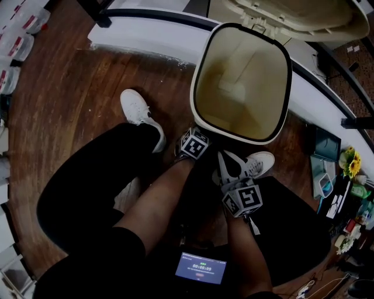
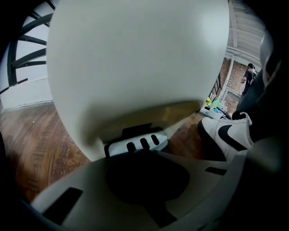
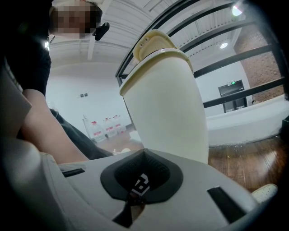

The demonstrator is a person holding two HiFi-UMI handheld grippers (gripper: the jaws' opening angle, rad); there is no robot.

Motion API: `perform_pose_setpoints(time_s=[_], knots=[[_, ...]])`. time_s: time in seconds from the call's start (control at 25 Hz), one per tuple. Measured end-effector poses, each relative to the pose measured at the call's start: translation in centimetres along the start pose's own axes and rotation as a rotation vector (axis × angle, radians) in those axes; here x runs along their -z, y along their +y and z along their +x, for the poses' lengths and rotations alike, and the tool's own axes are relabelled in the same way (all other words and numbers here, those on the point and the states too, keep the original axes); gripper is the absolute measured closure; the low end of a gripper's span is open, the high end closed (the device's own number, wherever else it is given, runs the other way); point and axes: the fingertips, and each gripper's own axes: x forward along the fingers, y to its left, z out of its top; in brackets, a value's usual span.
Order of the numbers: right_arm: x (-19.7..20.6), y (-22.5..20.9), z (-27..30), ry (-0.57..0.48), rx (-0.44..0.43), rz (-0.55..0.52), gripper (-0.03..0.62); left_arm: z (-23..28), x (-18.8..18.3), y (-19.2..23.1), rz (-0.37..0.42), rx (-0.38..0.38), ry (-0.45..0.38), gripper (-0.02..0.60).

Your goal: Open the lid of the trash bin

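The cream trash bin point(image 1: 201, 76) stands on the wood floor just ahead of me, with its lid point(image 1: 298, 14) swung up and back and the inside bare. My left gripper point(image 1: 190, 135) is low at the bin's foot. In the left gripper view its shut jaw tips point(image 2: 144, 152) sit against the grey slotted pedal point(image 2: 135, 143) under the bin body point(image 2: 135, 58). My right gripper point(image 1: 229, 162) hangs to the right, apart from the bin, shut on nothing. In the right gripper view point(image 3: 144, 152) the bin point(image 3: 165, 103) rises ahead with the lid point(image 3: 151, 43) up.
Two white shoes point(image 1: 137, 110) point(image 1: 261, 162) flank the bin's near side. A white ledge point(image 1: 146, 36) with a black railing runs behind it. A shelf with yellow flowers point(image 1: 351, 162) and small items is at the right. A timer screen point(image 1: 200, 268) is below.
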Motion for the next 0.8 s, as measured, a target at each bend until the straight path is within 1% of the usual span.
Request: perform_pose_setpoints(time_s=[0.44, 0.8], knots=[[0.08, -0.11, -0.29, 0.006, 0.000, 0.005, 0.586, 0.19, 0.23, -0.33, 0.022, 0.001, 0.022, 0.548], [0.11, -0.24, -0.40, 0.004, 0.004, 0.005, 0.586, 0.20, 0.14, -0.45, 0.033, -0.011, 0.014, 0.548]])
